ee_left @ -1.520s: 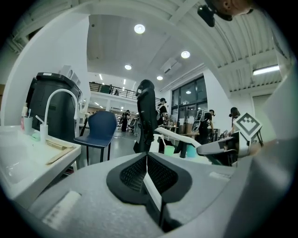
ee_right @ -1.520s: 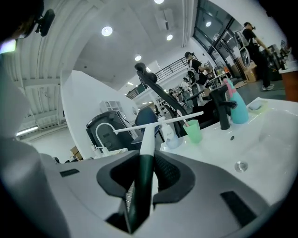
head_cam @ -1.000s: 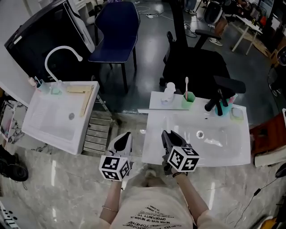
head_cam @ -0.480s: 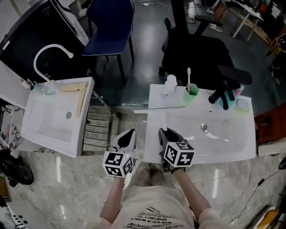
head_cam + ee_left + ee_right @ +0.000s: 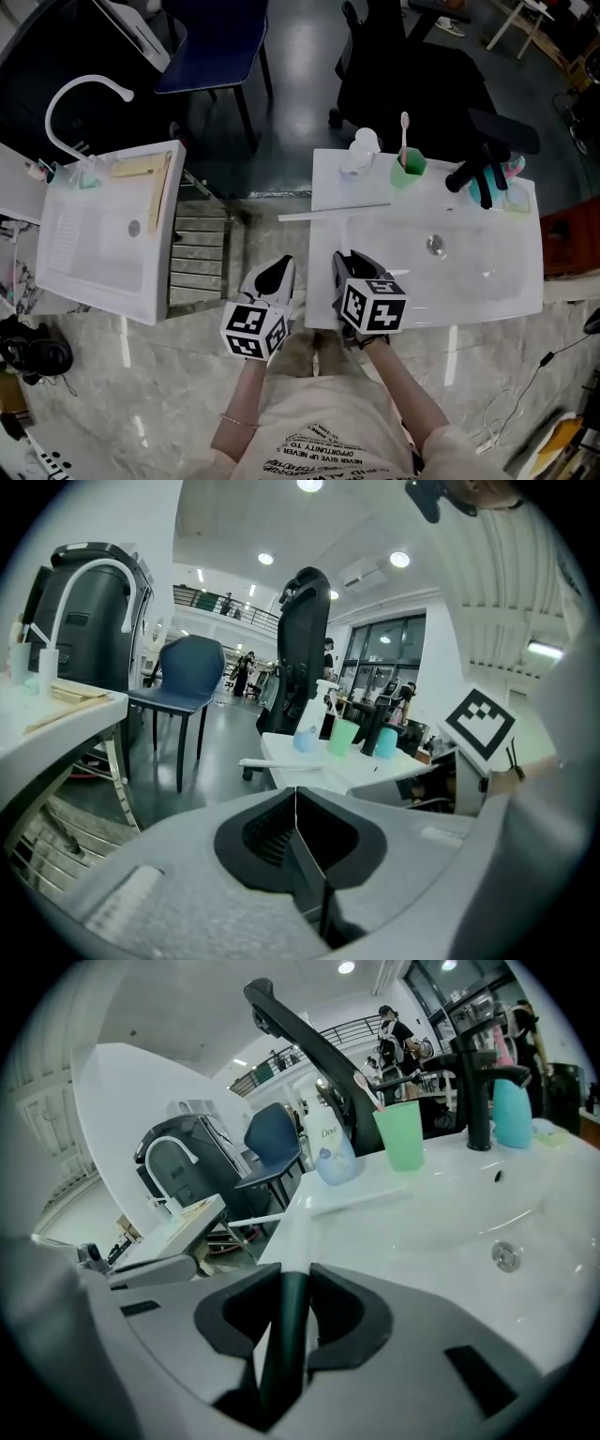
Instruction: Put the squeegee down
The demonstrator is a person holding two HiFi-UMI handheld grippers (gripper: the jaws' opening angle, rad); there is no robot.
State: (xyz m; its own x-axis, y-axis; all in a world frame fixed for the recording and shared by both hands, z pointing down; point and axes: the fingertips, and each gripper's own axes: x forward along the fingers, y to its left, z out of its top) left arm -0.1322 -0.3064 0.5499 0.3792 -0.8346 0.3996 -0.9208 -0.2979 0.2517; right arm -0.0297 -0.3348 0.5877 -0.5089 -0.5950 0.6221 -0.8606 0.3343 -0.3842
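My right gripper (image 5: 345, 262) hovers at the front left corner of the white sink (image 5: 487, 281). Its jaws are shut on the dark handle of the squeegee (image 5: 280, 1335). The pale shaft runs forward along the sink's left rim to the long white blade (image 5: 335, 212), which lies across the back ledge and overhangs its left edge. In the right gripper view the blade (image 5: 361, 1199) lies in front of the bottle. My left gripper (image 5: 279, 272) hangs just left of the sink, shut and empty, its jaws (image 5: 296, 808) meeting in a thin line.
On the sink's back ledge stand a white bottle (image 5: 359, 150), a green cup with a toothbrush (image 5: 408, 161), a black faucet (image 5: 478, 173) and a teal cup (image 5: 514, 173). A second white sink (image 5: 84, 244) stands left. A black office chair (image 5: 412, 75) and a blue chair (image 5: 211, 47) are behind.
Both grippers have sunk a little, side by side, at the sink's front left corner. The right one keeps its hold on the squeegee handle.
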